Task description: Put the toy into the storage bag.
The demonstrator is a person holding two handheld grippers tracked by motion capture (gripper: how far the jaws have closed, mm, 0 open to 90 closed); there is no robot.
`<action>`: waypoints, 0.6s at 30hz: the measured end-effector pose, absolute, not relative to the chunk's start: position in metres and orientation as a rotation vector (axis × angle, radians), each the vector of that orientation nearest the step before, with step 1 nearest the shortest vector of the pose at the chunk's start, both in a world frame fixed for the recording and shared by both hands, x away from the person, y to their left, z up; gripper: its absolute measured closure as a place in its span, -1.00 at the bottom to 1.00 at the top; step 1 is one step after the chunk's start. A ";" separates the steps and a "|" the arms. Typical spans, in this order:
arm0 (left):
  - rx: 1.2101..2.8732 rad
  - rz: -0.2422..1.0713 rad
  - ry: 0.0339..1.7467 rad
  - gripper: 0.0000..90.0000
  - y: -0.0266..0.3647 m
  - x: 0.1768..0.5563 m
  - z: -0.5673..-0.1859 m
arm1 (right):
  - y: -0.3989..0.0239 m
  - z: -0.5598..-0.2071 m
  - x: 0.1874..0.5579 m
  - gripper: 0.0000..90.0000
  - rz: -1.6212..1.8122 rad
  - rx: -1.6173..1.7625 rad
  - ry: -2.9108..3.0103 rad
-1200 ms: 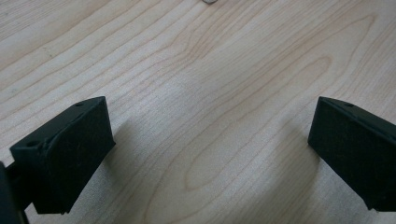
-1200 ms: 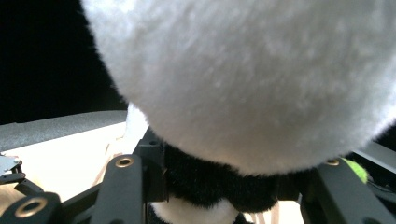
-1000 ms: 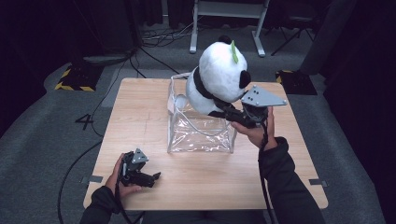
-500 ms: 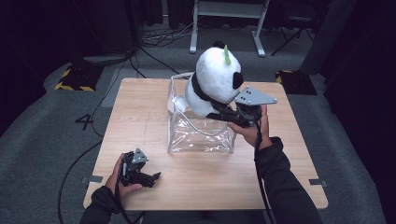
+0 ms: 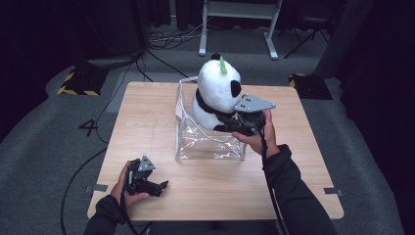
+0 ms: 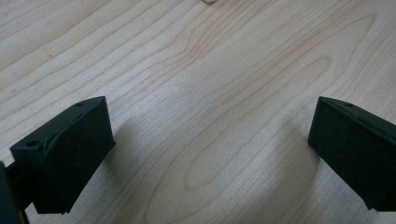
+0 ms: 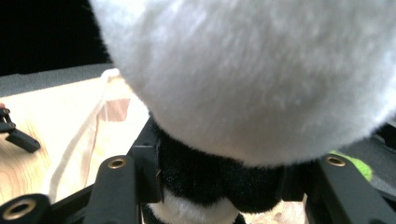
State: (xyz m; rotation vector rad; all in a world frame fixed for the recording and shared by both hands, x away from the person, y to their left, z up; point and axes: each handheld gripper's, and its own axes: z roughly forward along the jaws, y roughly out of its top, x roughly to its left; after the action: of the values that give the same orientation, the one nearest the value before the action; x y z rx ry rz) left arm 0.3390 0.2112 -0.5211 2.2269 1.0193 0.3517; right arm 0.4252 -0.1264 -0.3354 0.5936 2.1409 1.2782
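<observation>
Our right gripper [image 5: 230,122] clamps the plush panda [image 5: 218,90] between its just-loosening jaws, over the clear bag [image 5: 210,144]. Our left gripper [image 6: 210,149] rests wide open with bare table [image 6: 210,70] between its fingers.

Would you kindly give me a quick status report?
Right claw opening, plush panda between its jaws, in clear bag. Left claw open, idle on table. Nothing in the way.

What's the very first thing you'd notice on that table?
A big plush panda, white with black arms and a green bit on its head, sits half inside a clear plastic bag in the middle of the wooden table. The right gripper has the panda's black part between its jaws, which have just been opening. The left gripper rests open near the table's front edge.
</observation>
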 end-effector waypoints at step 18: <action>2.228 0.353 1.020 -1.00 0.211 0.339 -0.521 | -0.124 -0.349 0.434 -0.03 1.209 0.627 2.233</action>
State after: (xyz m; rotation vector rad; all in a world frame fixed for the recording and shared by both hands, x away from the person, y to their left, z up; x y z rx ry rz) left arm 0.3390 0.2113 -0.5211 2.2278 1.0196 0.3525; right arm 0.4335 -0.1242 -0.3488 0.6271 2.2331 1.2088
